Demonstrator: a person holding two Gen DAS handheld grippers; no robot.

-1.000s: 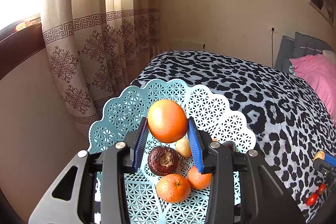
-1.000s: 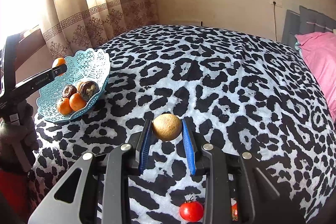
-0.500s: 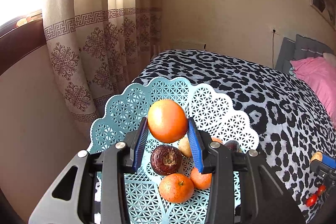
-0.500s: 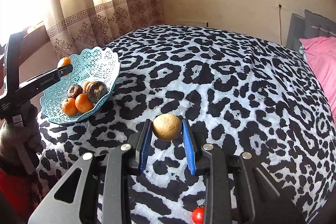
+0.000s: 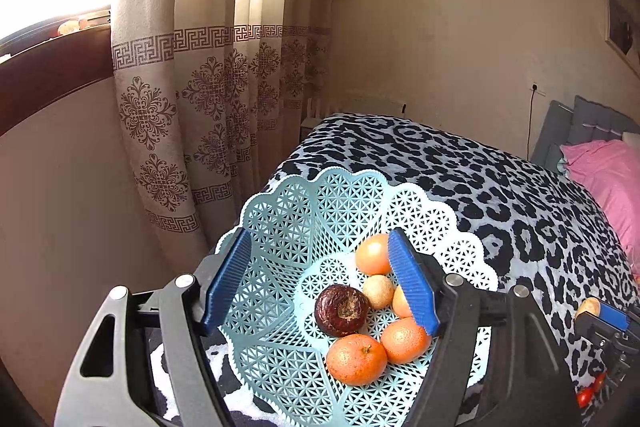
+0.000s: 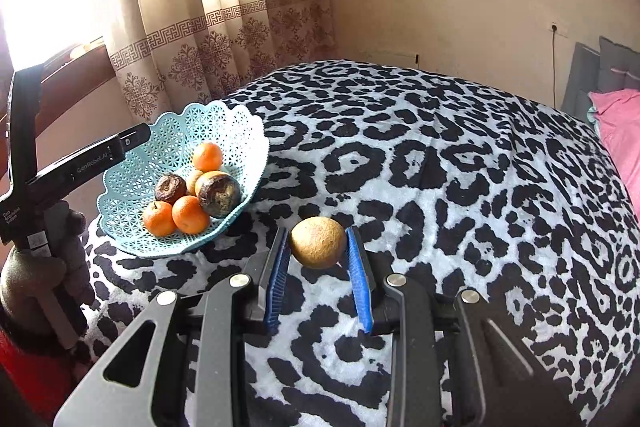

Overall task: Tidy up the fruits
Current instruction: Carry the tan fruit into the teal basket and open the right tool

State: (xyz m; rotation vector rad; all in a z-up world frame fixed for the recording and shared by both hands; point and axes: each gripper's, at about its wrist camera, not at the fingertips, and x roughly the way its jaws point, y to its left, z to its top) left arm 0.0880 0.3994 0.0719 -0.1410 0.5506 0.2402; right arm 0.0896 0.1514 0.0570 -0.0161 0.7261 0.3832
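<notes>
Left gripper (image 5: 316,281) hangs over the basket (image 5: 280,223), jaws wide apart, nothing between them. An orange (image 5: 373,253) sits at the far side of the pile, beside a small tan fruit (image 5: 379,291), a dark fruit (image 5: 341,309) and more oranges. Right gripper (image 6: 318,277), out over the bedspread (image 6: 460,187), is clamped on a brown fruit (image 6: 318,242), near the basket's rim

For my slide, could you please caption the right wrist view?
Right gripper holds a tan fruit above the bed, beside the basket.
</notes>
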